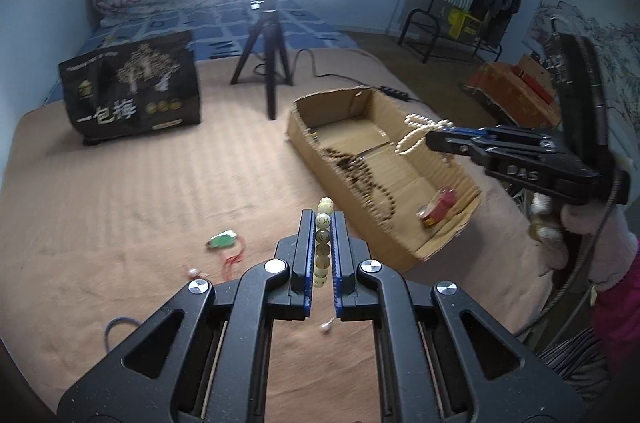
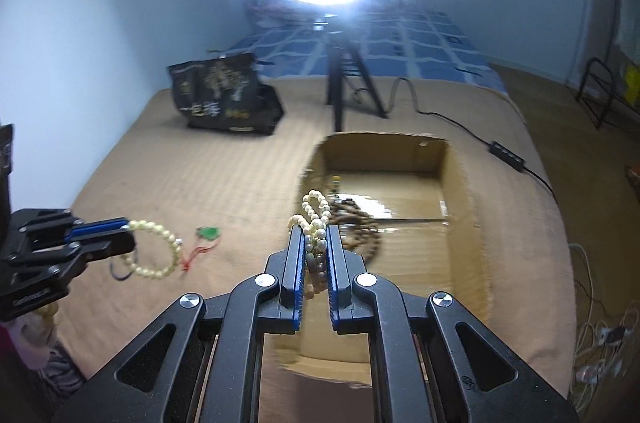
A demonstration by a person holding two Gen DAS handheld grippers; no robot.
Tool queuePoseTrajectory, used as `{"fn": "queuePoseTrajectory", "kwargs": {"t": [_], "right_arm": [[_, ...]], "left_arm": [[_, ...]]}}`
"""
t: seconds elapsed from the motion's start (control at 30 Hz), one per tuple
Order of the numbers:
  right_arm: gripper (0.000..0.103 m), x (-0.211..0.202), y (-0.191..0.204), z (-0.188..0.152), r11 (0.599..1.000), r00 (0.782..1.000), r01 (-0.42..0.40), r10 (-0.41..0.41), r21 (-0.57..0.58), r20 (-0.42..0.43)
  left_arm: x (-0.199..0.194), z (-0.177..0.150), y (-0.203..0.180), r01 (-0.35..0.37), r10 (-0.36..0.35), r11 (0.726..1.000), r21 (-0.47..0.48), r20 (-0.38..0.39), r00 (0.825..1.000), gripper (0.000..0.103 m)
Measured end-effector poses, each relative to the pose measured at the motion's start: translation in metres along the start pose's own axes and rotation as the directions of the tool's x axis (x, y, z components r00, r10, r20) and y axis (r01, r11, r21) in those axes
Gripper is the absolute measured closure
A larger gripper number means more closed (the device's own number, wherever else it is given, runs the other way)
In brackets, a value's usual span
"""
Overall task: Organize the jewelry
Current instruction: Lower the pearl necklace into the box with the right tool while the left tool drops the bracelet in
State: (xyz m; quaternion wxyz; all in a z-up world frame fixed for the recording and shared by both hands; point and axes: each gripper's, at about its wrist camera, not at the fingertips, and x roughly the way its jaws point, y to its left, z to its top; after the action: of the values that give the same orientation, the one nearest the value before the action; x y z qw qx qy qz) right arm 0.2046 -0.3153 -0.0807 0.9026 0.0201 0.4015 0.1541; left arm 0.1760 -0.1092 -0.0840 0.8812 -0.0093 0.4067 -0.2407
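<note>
My left gripper (image 1: 323, 219) is shut on a bracelet of pale yellow-green beads (image 1: 324, 221), held above the tan bedcover; from the right wrist view the bracelet (image 2: 158, 249) hangs as a loop from that gripper (image 2: 128, 233). My right gripper (image 2: 314, 229) is shut on a white pearl necklace (image 2: 314, 209) over the open cardboard box (image 2: 460, 191); in the left wrist view the pearls (image 1: 416, 135) dangle from it (image 1: 430, 139) above the box (image 1: 404, 255). A brown bead strand (image 1: 360, 179) and a red item (image 1: 438, 209) lie in the box.
A green pendant on red cord (image 1: 222, 241) lies on the cover left of the box, also in the right wrist view (image 2: 208, 233). A black printed bag (image 1: 132, 91), a ring-light tripod (image 1: 266, 63) and its cable (image 2: 504, 151) stand behind.
</note>
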Motion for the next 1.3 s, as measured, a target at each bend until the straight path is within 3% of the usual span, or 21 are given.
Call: {"fn": "queuePoseTrajectory", "kwargs": {"t": [0.5, 1.1, 1.13, 1.17, 1.2, 1.23, 1.27, 1.3], "right_arm": [[0.095, 0.013, -0.049, 0.004, 0.993, 0.999, 0.049, -0.047, 0.104, -0.019], [0.094, 0.023, -0.062, 0.0, 0.989, 0.998, 0.053, -0.047, 0.135, -0.047], [0.093, 0.025, -0.061, 0.0, 0.989, 0.997, 0.06, -0.053, 0.133, -0.056], [0.085, 0.026, -0.061, 0.0, 0.989, 0.996, 0.064, -0.056, 0.133, -0.063], [0.069, 0.027, -0.062, 0.0, 0.989, 0.996, 0.069, -0.06, 0.134, -0.069], [0.06, 0.028, -0.062, -0.001, 0.987, 0.995, 0.08, -0.071, 0.137, -0.075], [0.049, 0.028, -0.063, -0.002, 0.985, 0.993, 0.099, -0.09, 0.143, -0.073], [0.049, 0.027, -0.064, -0.002, 0.983, 0.993, 0.106, -0.097, 0.147, -0.068]], "left_arm": [[0.042, 0.025, -0.056, 0.102, -0.102, 0.995, 0.016, 0.0, 0.995, 0.098], [0.087, 0.02, -0.081, 0.109, -0.104, 0.992, 0.055, -0.09, 0.991, 0.098], [0.088, 0.019, -0.081, 0.106, -0.1, 0.993, 0.058, -0.095, 0.99, 0.098], [0.088, 0.018, -0.081, 0.101, -0.094, 0.993, 0.061, -0.1, 0.991, 0.097], [0.089, 0.018, -0.08, 0.098, -0.091, 0.993, 0.06, -0.107, 0.99, 0.086], [0.089, 0.018, -0.08, 0.099, -0.092, 0.994, 0.055, -0.112, 0.989, 0.068], [0.089, 0.018, -0.078, 0.101, -0.095, 0.994, 0.044, -0.115, 0.989, 0.063], [0.089, 0.018, -0.077, 0.103, -0.098, 0.994, 0.034, -0.113, 0.989, 0.063]]}}
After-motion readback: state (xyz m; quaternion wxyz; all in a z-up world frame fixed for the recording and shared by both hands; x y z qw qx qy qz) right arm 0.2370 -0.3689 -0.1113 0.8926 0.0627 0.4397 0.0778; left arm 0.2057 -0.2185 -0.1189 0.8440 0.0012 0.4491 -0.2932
